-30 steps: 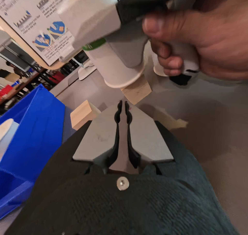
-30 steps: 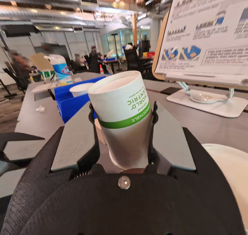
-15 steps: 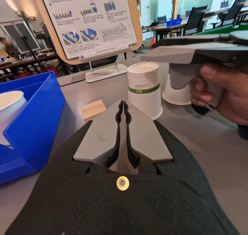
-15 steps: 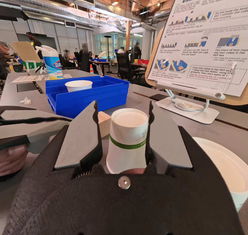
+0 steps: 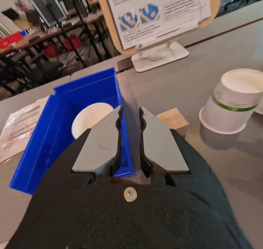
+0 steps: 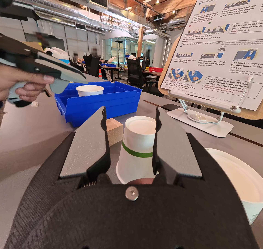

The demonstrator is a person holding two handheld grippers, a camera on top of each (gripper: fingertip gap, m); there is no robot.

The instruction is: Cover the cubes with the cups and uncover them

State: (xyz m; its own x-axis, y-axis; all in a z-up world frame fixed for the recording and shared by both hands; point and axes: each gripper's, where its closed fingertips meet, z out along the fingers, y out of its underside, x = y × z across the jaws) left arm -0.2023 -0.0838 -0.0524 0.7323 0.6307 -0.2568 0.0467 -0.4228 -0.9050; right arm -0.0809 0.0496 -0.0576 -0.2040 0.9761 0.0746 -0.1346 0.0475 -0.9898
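My right gripper [image 6: 130, 109] is open around a white paper cup with a green band [image 6: 137, 146] that stands mouth down on the grey table. There is a gap between the left pad [image 6: 104, 122] and the cup. The same cup shows at the right of the left wrist view [image 5: 230, 106]. A bare wooden cube [image 6: 114, 131] sits just left of it and also shows in the left wrist view [image 5: 172, 119]. My left gripper [image 5: 130, 109] is slightly open and empty above the right wall of the blue bin [image 5: 59, 122]. An upright white cup [image 5: 91, 116] stands in the bin.
A second mouth-down white cup [image 6: 234, 178] stands close at the right. An instruction board on a white stand [image 6: 199, 121] is at the back right. A plastic-wrapped sheet [image 5: 18, 128] lies left of the bin. The left gripper [image 6: 64, 74], held by a hand, hovers over the bin [image 6: 99, 106]. From the left gripper's tips to the upright white cup [image 5: 91, 116] is close to 10 cm.
The right gripper lowered the tilted cup mouth down onto the table, and its left pad now stands off it. The left gripper swung left over the bin and its shut jaws parted.
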